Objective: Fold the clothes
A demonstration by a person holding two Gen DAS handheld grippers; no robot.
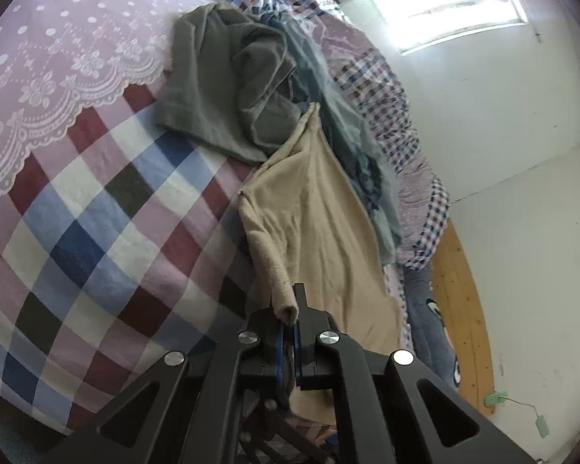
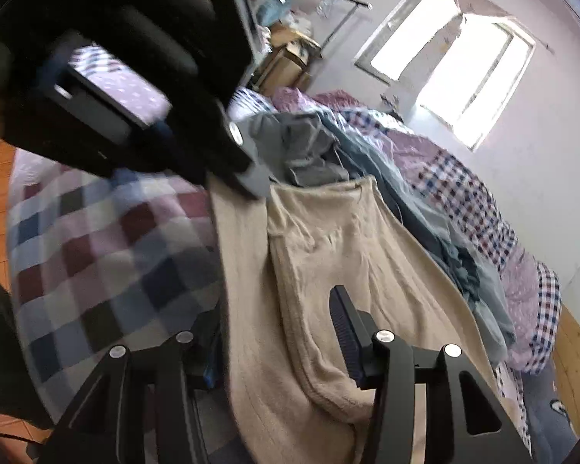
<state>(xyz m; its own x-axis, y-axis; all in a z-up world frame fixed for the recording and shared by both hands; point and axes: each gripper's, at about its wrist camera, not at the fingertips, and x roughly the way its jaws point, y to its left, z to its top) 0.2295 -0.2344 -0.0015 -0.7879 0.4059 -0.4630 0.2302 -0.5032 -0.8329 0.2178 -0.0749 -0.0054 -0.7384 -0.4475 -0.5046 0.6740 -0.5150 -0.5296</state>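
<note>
Left gripper [image 1: 290, 315]: jaws clenched on a rolled edge of the beige garment [image 1: 321, 208], a soft, fleecy, nubby fabric. The garment lies on the bed [image 1: 96, 201], its long axis running away from the gripper toward the pile of other clothes; its far end narrows to a point there. Right gripper [image 2: 278, 332]: jaws spread wide, with a hanging fold of the beige cloth between them; contact cannot be determined. Checked bedspread is smooth, with a lace-edged lilac cover [image 1: 50, 58] beyond. Grey-green garment [image 1: 220, 89] is crumpled; blue-grey garment [image 1: 352, 147] lies strung along the bed's far edge.
</note>
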